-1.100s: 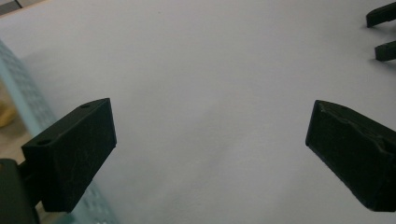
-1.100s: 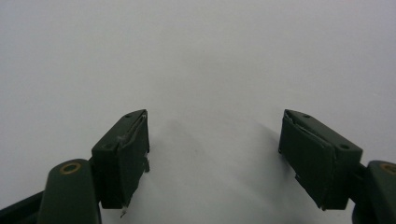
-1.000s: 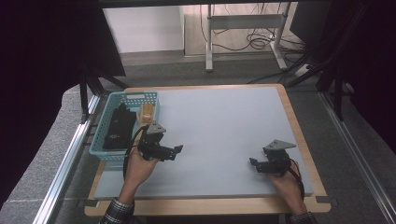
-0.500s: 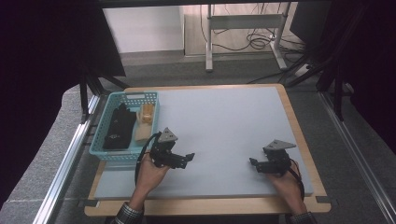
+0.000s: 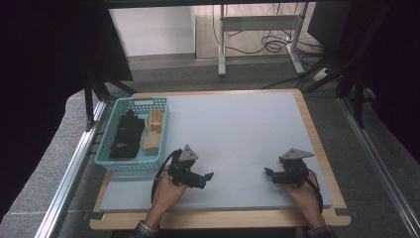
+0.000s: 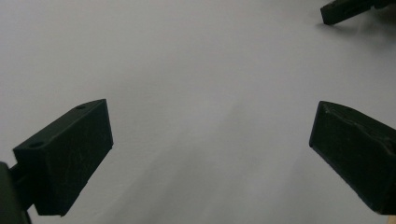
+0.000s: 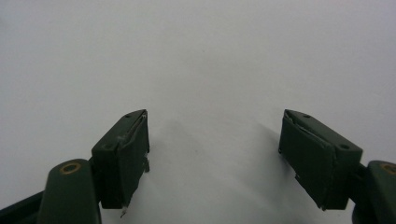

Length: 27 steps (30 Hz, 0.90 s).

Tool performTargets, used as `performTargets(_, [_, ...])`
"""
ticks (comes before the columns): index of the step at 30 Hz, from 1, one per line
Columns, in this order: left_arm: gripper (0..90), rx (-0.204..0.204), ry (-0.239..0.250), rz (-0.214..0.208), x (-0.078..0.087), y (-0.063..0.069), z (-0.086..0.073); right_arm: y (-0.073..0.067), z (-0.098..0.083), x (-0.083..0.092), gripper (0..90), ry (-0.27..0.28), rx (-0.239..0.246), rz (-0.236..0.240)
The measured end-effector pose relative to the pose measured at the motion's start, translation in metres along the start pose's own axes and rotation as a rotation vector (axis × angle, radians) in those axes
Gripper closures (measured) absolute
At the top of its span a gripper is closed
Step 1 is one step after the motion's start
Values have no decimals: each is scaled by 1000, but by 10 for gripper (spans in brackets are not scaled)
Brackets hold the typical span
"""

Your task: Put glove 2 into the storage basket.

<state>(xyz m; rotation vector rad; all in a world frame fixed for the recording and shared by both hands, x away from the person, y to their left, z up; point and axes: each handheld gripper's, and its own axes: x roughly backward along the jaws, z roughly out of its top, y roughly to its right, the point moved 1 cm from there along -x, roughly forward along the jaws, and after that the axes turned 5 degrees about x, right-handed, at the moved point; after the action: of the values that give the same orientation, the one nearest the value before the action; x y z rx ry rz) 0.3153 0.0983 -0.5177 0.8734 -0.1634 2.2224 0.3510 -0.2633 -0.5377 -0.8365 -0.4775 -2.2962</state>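
The left gripper (image 5: 207, 176) has swung away from the turquoise slatted plastic basket (image 5: 111, 161) onto the bare grey table mat (image 5: 237, 129), jaws spread wide and empty; the black pouch (image 5: 125, 138) and tan wooden block (image 5: 152, 134) lie inside the basket, likely a finished deposit; the right gripper (image 5: 268, 173) stays low on the mat, jaws apart, holding nothing

Black claws (image 5: 209, 175), grey triangular plates, checked cuffs
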Motion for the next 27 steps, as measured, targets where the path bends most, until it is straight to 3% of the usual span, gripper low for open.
performTargets(17, [0,-44,-116,65,-26,6,-25,0,0,0,237,-2,1,0])
performTargets(20, [0,-20,-112,50,-27,5,-26,0,0,0,238,-2,1,0])
performTargets(27, [0,-14,-111,49,-27,4,-26,0,0,0,237,-2,1,0])
